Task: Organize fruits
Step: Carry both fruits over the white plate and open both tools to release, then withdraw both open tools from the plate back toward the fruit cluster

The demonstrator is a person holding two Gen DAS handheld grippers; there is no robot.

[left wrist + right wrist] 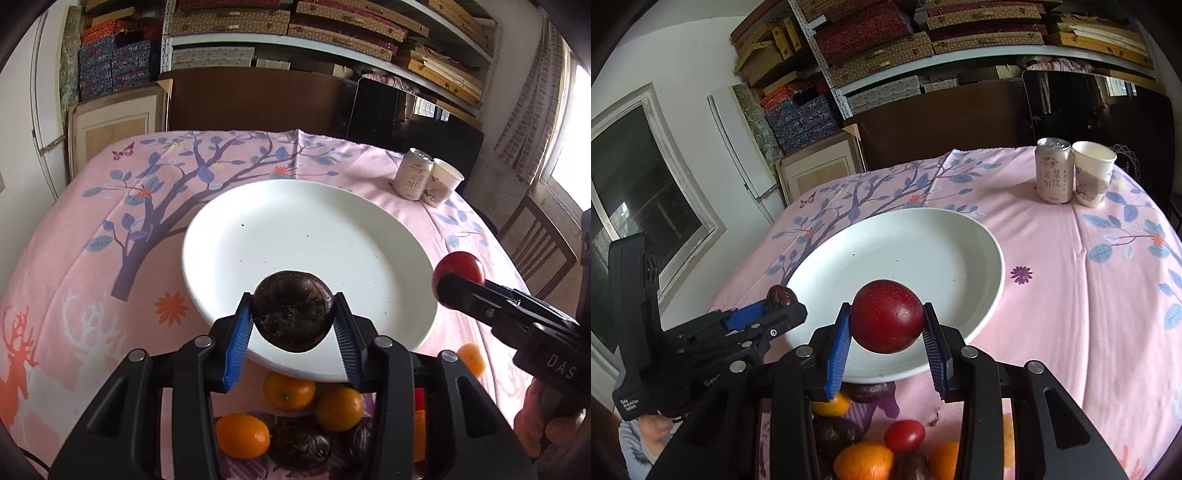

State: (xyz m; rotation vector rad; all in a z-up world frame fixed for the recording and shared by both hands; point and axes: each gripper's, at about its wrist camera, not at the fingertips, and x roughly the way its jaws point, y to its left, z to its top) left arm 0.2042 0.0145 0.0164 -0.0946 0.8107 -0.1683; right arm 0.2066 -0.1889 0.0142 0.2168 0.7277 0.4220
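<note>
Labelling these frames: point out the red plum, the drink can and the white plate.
red plum (886,320): right wrist view, middle of its front skin, between the pads.
drink can (1054,173): right wrist view, centre of its printed side.
white plate (923,254): right wrist view, bare middle of its surface.

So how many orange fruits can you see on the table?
4 in the left wrist view: one just under the plate edge, one beside it, one lower left, one off to the right. The grippers may hide more.
</note>
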